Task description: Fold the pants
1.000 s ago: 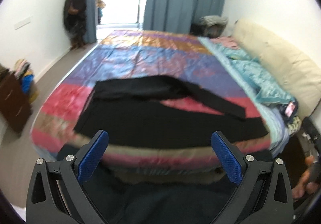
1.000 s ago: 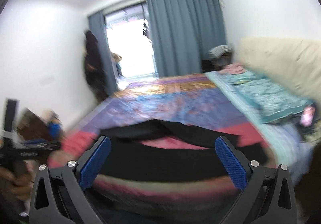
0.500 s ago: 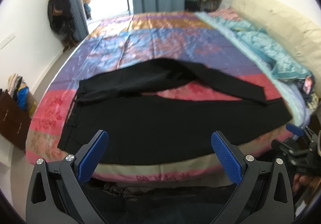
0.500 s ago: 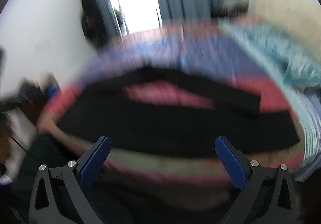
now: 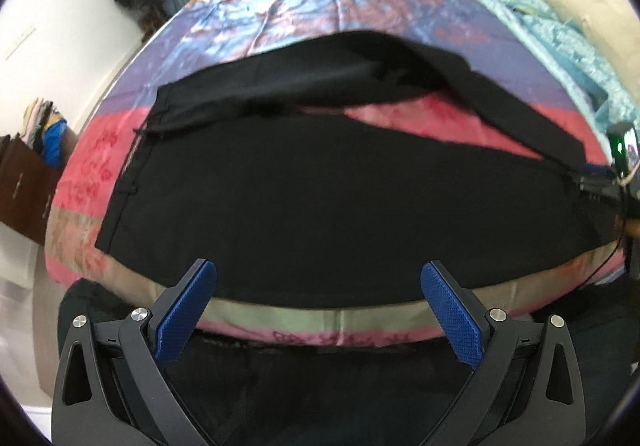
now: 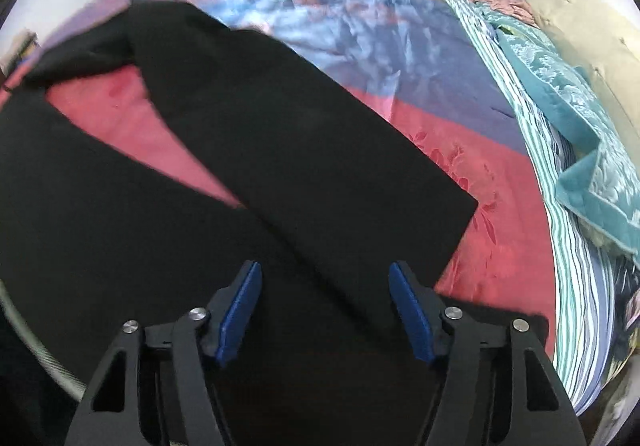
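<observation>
Black pants (image 5: 320, 198) lie spread across the near end of a bed, waistband at the left, legs running right and splayed apart with pink cover showing between them. My left gripper (image 5: 318, 306) is open and empty above the near edge of the pants. My right gripper (image 6: 326, 310) is open and empty, low over the leg ends (image 6: 320, 166) at the right; it also shows in the left wrist view (image 5: 600, 182).
The bed has a shiny striped cover (image 5: 360, 6) in pink, purple, blue and orange. A teal blanket (image 6: 560, 94) and a cream pillow (image 6: 592, 30) lie along the right side. A brown cabinet (image 5: 24, 186) with stacked clothes stands at the left by the wall.
Both grippers have moved forward and down toward the bed. The pants now fill most of each view. The right gripper's jaws stand somewhat narrower than before.
</observation>
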Tool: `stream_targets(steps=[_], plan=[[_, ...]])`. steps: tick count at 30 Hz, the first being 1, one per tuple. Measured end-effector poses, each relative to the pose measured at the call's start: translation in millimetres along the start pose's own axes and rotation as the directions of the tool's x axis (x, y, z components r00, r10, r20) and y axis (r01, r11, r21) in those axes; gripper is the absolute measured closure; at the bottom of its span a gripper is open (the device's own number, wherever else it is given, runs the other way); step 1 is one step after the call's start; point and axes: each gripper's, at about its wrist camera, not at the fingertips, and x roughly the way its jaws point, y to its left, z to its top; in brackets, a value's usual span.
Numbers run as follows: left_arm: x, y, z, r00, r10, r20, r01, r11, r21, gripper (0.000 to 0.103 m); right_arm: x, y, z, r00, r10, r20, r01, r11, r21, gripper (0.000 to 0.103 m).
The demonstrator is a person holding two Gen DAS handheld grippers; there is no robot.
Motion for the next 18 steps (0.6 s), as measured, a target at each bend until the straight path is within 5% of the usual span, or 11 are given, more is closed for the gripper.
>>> stream_targets(steps=[3,6,11,16,17,18], plan=[[14,0,0,0.999,0.026,-0.035,-0.026,1.000,0.009,0.001,10,-14,10,1.000,0.013,0.021,-0.014,1.000,0.027,0.046],[29,0,3,0.997,0.034,-0.071,-0.034,0.999,0.002,0.001,12,-20,22,1.000,0.014,0.001,-0.014,1.000,0.005,0.090],[37,-3,15,0.997,0.019,-0.073,-0.019,1.000,-0.005,0.001,-39,-43,72,0.995,0.003,0.102,-0.007,0.999,0.034,0.096],[40,-13,41,0.998,-0.016,-0.054,0.015,1.000,-0.020,0.001,-72,-107,191,0.970,-0.078,0.231,0.048,0.990,0.133,0.096],[41,-15,46,0.999,-0.023,-0.049,0.022,0.999,-0.024,0.001,-70,-120,216,0.963,-0.103,0.248,0.063,0.985,0.163,0.095],[42,-18,51,0.999,-0.028,-0.045,0.027,0.999,-0.027,0.001,-64,-131,234,0.962,-0.114,0.248,0.065,0.978,0.198,0.083]])
